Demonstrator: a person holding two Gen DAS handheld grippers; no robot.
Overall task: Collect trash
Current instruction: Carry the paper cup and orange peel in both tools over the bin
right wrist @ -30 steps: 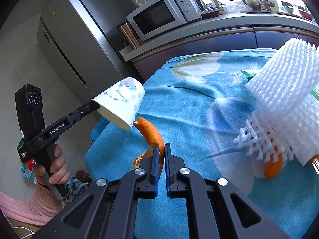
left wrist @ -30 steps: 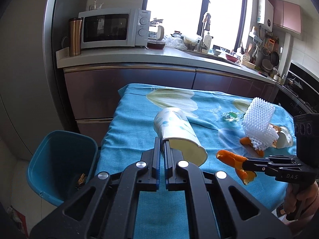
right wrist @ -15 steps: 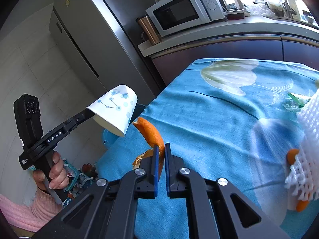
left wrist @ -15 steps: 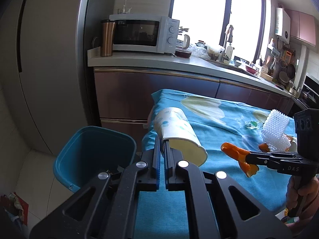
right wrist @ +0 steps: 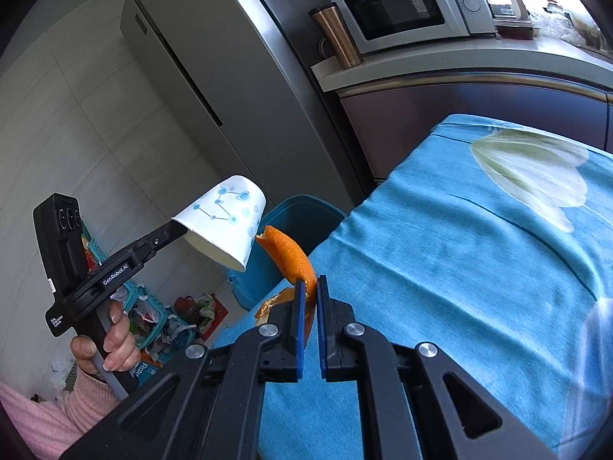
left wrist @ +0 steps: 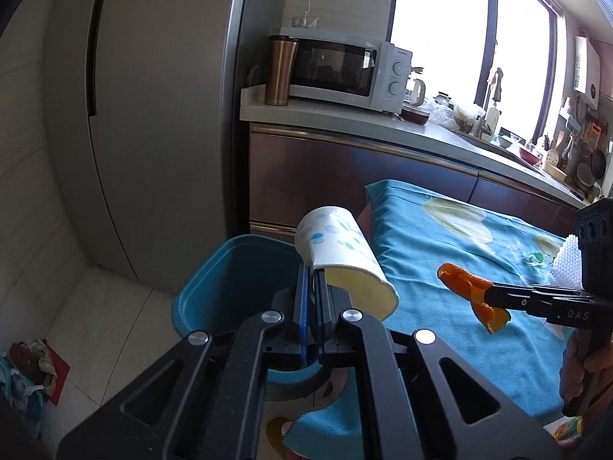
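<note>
My left gripper [left wrist: 312, 272] is shut on the rim of a white paper cup with blue dots [left wrist: 337, 245], held tilted in the air over the near edge of a blue trash bin [left wrist: 230, 280]. The cup also shows in the right wrist view [right wrist: 226, 222]. My right gripper [right wrist: 308, 283] is shut on an orange peel [right wrist: 291, 257], held above the table's left edge near the bin [right wrist: 302, 214]. The peel also shows in the left wrist view [left wrist: 467, 287]. White foam fruit netting [left wrist: 567, 264] lies on the table at the far right.
The table has a blue floral cloth [right wrist: 479, 249]. Behind it a counter holds a microwave [left wrist: 341, 73] and a copper tumbler [left wrist: 281, 71]. A grey fridge [left wrist: 153, 115] stands left of the bin. Bags and clutter lie on the floor [right wrist: 164, 318].
Both grippers have moved left off the table toward the bin, each still holding its item. The cup now hangs over the bin's rim, and the foam netting has left the right wrist view.
</note>
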